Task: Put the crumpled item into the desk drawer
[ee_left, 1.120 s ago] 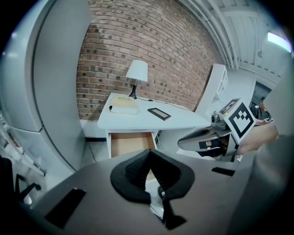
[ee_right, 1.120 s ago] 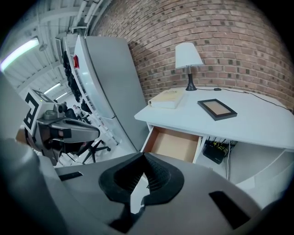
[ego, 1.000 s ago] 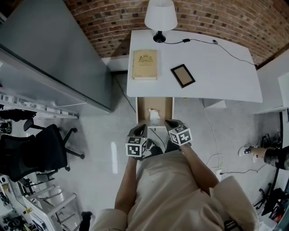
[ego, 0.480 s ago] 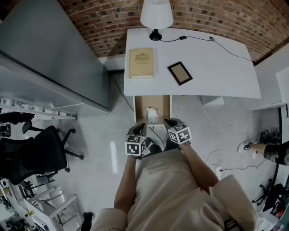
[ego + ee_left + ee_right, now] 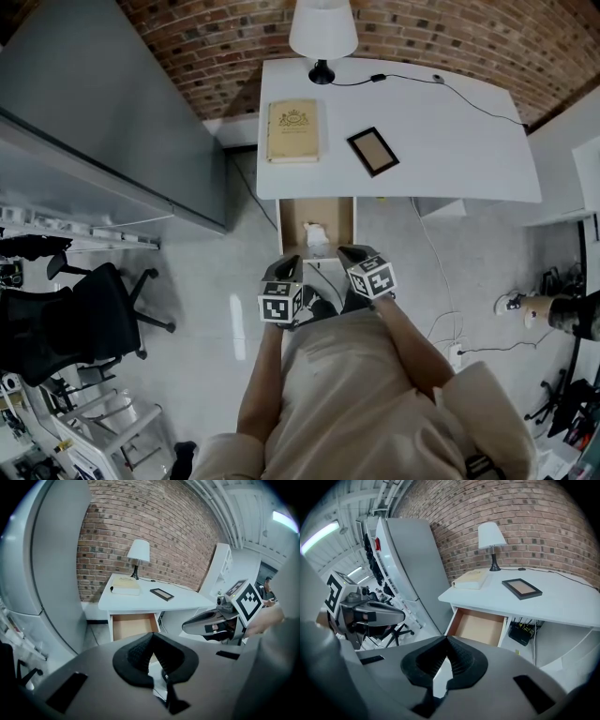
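The white desk (image 5: 441, 141) has its drawer (image 5: 292, 225) pulled open toward me. A crumpled white item (image 5: 316, 235) lies inside the drawer, seen in the head view. My left gripper (image 5: 292, 264) and right gripper (image 5: 350, 253) hover side by side just in front of the drawer, both shut with nothing between the jaws. In the left gripper view the drawer (image 5: 133, 626) shows its brown inside above my left gripper (image 5: 152, 635). The right gripper view shows the same drawer (image 5: 480, 626) beyond my right gripper (image 5: 447, 637). The crumpled item is hidden in both gripper views.
On the desk stand a lamp (image 5: 322, 28), a tan book (image 5: 293, 131) and a dark picture frame (image 5: 373, 151), with a cable along the back. A grey cabinet (image 5: 112, 112) stands to the left, an office chair (image 5: 75, 314) further left. A person's hand (image 5: 553, 314) shows at far right.
The head view has drifted slightly, so the desk sits a little more to the left and higher. Both grippers keep their places in front of the open drawer.
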Motion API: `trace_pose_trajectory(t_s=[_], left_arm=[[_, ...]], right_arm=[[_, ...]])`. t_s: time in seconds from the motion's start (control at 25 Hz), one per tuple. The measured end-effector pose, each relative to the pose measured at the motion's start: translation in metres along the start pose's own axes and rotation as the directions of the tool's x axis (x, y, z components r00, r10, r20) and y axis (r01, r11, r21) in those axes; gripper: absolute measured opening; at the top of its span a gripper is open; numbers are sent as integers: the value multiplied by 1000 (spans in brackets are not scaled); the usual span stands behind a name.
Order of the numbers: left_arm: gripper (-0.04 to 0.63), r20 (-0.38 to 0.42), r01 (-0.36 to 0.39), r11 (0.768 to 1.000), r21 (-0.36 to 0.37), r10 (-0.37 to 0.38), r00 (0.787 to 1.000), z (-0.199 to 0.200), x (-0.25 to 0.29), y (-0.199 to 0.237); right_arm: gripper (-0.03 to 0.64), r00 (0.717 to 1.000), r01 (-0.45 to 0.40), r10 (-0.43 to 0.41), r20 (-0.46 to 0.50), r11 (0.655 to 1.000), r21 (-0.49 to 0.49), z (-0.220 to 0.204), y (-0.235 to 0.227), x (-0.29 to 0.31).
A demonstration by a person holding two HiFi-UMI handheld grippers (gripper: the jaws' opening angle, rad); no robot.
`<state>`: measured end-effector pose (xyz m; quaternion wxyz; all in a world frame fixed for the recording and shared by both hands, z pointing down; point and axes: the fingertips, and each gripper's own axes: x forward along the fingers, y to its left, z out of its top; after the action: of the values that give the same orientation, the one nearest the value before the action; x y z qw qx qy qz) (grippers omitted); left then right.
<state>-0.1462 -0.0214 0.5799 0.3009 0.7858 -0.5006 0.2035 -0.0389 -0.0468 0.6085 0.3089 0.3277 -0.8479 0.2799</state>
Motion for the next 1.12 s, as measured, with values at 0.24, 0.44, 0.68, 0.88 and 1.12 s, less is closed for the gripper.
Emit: trace_pose_trajectory(t_s=[0.24,0.44,0.68,0.88,1.12], left_arm=[[15,-4,-6,1000,4,6,1000,-3,0,0],[15,-5,-7,1000,2,7,1000,-3,1,3],[15,-13,2,1000,8,-2,1000,-3,2,1],[15,-29,14,1000,9,-14,999,-6,3,-2],[15,-34,10,1000,4,-10,999,-9,3,1]], right_arm=[[26,1000,3,-3,-1,1000,8,-3,-2,-2],[26,1000,-8,8,-9,1000,-2,-3,2,2],[26,1000,-8,8,-14,1000,0,-2,2,2],[26,1000,-10,10,-10,1000,3,0,3,3],[26,1000,-27,27,-9,1000,1,-1,6,7]])
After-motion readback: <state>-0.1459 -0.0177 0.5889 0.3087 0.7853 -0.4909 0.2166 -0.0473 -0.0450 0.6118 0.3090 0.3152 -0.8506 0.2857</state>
